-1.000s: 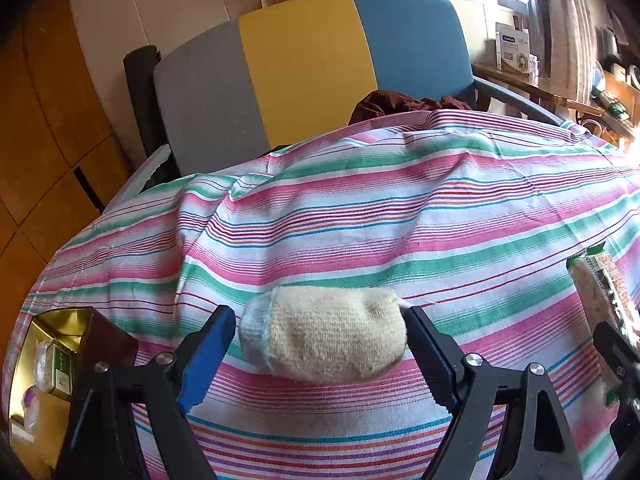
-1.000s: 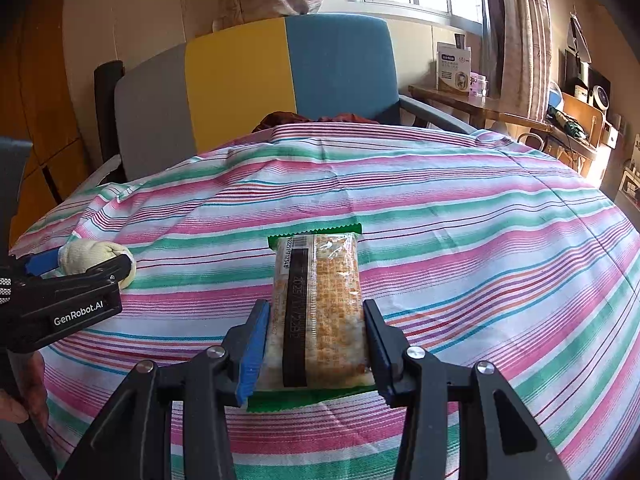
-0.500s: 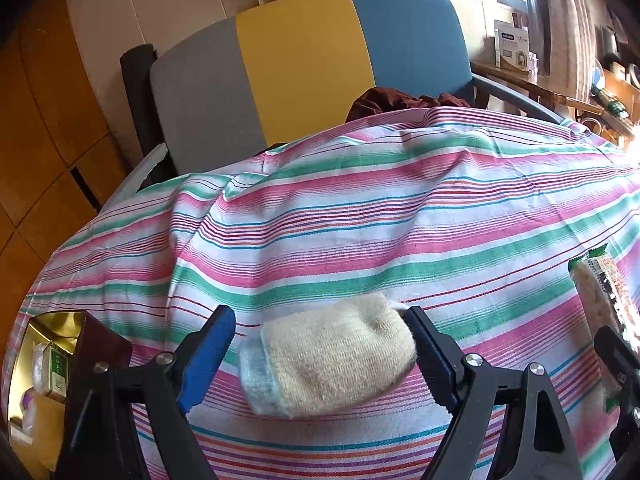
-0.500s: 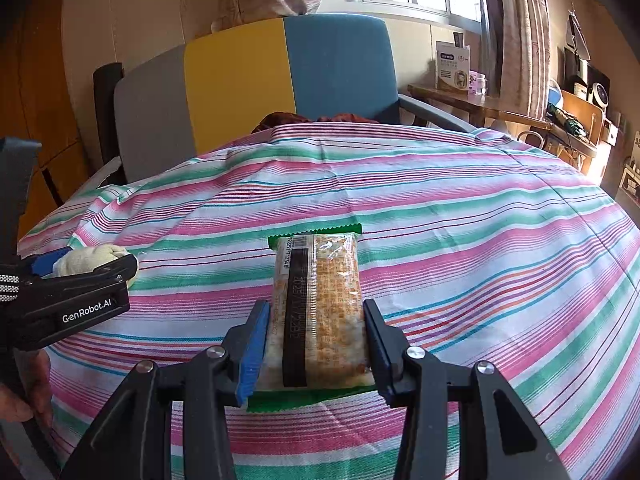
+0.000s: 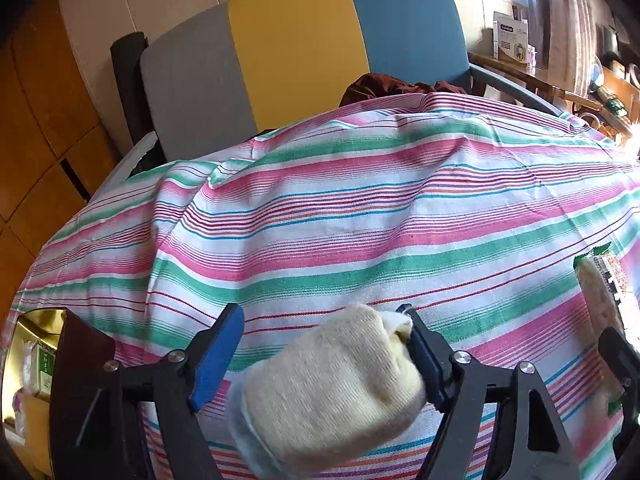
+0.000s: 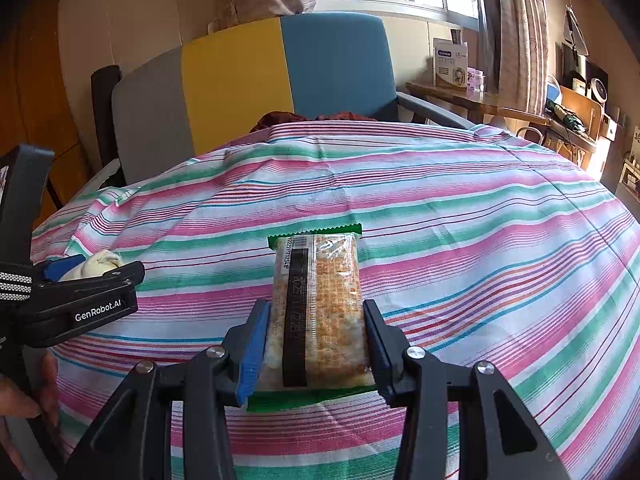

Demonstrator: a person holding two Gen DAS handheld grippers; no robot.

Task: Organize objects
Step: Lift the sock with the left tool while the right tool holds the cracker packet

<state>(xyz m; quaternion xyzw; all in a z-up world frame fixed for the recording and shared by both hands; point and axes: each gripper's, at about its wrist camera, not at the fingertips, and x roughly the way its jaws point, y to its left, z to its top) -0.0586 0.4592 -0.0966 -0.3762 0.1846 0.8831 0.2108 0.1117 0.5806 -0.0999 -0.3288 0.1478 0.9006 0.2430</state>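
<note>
Fingers of your left gripper (image 5: 322,354) have just been closing around the rolled cream sock (image 5: 332,392), and the roll now lies skewed between them: its far end is bunched against the right finger (image 5: 424,354), while a sliver of striped cloth shows between its near end and the blue pad of the left finger (image 5: 216,354). A second ago the sock lay square across the gap; now it is turned and nearer the camera, so the jaws stand partly shut without a full pinch from both sides. Your right gripper (image 6: 314,354) has not shifted, its fingers closed on the near part of the cracker packet (image 6: 320,304), whose far end points away over the striped tablecloth (image 6: 460,216) to the right of the sock. At the near left edge, beside the table, an open gold tin (image 5: 26,320) with small items inside looks a likely destination, though that is only a guess. For tidying up, the change suggests the sock is about to be secured; it may slip if you lift before the left pad meets it.
</note>
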